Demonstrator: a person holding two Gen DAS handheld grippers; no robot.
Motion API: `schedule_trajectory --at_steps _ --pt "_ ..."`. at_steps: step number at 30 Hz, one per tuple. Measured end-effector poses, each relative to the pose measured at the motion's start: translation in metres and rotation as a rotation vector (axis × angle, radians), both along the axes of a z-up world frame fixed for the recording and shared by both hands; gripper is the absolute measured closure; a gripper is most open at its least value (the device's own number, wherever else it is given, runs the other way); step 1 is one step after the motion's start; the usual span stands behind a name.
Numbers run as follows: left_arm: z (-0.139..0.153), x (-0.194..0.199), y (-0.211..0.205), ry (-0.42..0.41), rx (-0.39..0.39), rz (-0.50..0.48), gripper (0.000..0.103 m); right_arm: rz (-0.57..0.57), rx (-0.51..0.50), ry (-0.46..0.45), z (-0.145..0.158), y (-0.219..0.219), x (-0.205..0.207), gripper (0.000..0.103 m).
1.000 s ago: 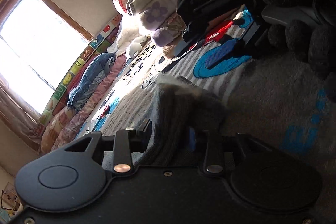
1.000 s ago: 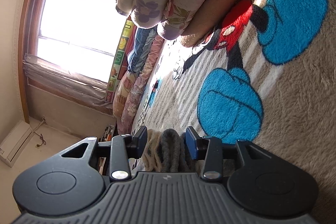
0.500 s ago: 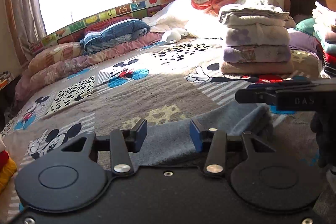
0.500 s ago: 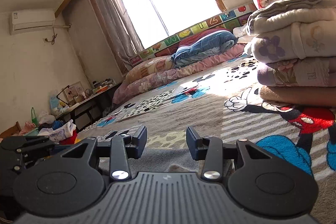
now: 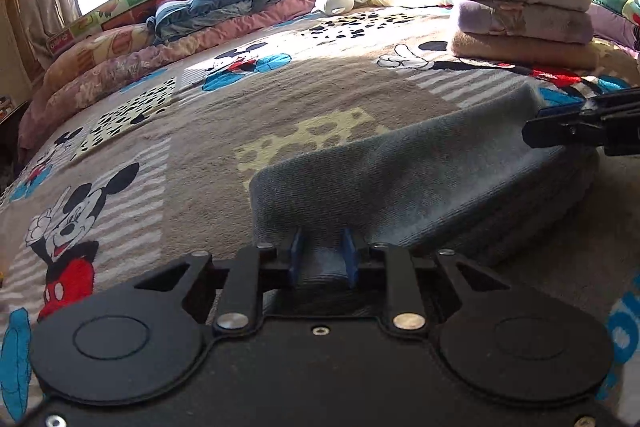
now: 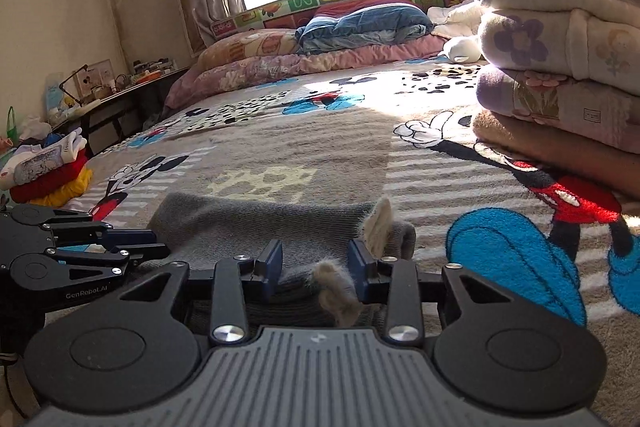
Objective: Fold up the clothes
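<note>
**Two-gripper pinch on a grey garment laid across a bed**

Bedroom with a sunlit window behind; the working surface is a cartoon-mouse blanket (image 5: 192,155) covering the bed, flat and roomy enough to serve as a folding board. Beyond the grey garment, toward the window side, rests a stack of folded blankets (image 5: 520,11), apparently kept clear of the work area. A smaller pile of folded clothes (image 6: 48,167) sits off the garment's left end. The grey garment (image 5: 420,171) lies at the blanket's near edge, already doubled into a long band with a pale fleecy lining showing at one end. The left gripper (image 5: 320,259) is narrowed onto the band's left end, cloth bunched between the blue pads. The right gripper (image 6: 316,267) pinches the opposite end likewise, its gap somewhat wider. Holding both ends probably keeps the layers aligned for the next fold.
</note>
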State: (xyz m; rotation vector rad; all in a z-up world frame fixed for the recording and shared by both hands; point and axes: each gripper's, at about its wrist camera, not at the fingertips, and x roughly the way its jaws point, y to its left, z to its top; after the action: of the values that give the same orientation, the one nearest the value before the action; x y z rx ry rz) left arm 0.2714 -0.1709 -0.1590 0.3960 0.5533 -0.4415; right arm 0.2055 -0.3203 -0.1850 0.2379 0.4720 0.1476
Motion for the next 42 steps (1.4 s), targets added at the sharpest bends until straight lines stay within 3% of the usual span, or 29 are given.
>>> schedule_trajectory --at_steps 2,5,9,13,15,18,20,24,28,29,31,33,35,39,42 --pt "0.005 0.000 0.005 0.011 0.003 0.000 0.081 0.000 -0.001 -0.003 0.000 0.000 -0.001 0.067" --pt "0.031 0.003 0.013 0.012 -0.066 0.018 0.081 0.002 -0.017 -0.014 0.004 0.003 -0.003 0.066" --pt "0.050 0.021 0.011 -0.009 -0.145 0.027 0.081 0.030 -0.070 -0.096 0.016 0.013 -0.011 0.064" --pt "0.034 0.039 0.000 0.050 -0.161 0.026 0.080 0.033 -0.154 -0.111 0.016 0.026 -0.010 0.060" --pt "0.016 0.043 -0.002 0.109 -0.161 0.040 0.069 0.011 -0.167 -0.085 0.015 0.024 -0.007 0.061" --pt "-0.002 0.040 0.000 0.106 -0.200 0.082 0.066 0.006 -0.158 -0.057 0.010 0.021 -0.004 0.061" --pt "-0.004 0.038 -0.001 0.099 -0.209 0.097 0.066 0.004 -0.152 -0.038 0.007 0.019 -0.003 0.061" --pt "-0.003 0.035 -0.007 0.078 -0.158 0.095 0.066 -0.002 -0.140 -0.001 0.000 0.015 0.001 0.061" --pt "0.015 0.034 -0.003 0.140 -0.155 0.126 0.061 -0.011 -0.099 -0.037 0.010 0.009 -0.010 0.059" --pt "0.022 0.029 0.002 0.153 -0.185 0.146 0.051 -0.025 -0.083 -0.057 0.015 0.006 -0.015 0.057" --pt "0.033 0.016 0.017 0.144 -0.276 0.190 0.043 -0.054 -0.034 -0.077 0.021 -0.002 -0.023 0.043" --pt "0.039 0.009 0.034 0.166 -0.370 0.249 0.042 -0.091 0.084 -0.059 0.021 -0.019 -0.025 0.037" --pt "0.040 0.009 0.055 0.227 -0.493 0.318 0.037 -0.140 0.291 -0.015 0.011 -0.045 -0.021 0.032" --pt "0.027 0.023 0.091 0.348 -0.706 0.450 0.036 -0.137 0.422 0.054 -0.007 -0.051 -0.007 0.029" --pt "0.014 0.033 0.104 0.422 -0.816 0.486 0.036 -0.134 0.519 0.107 -0.020 -0.055 0.003 0.027"
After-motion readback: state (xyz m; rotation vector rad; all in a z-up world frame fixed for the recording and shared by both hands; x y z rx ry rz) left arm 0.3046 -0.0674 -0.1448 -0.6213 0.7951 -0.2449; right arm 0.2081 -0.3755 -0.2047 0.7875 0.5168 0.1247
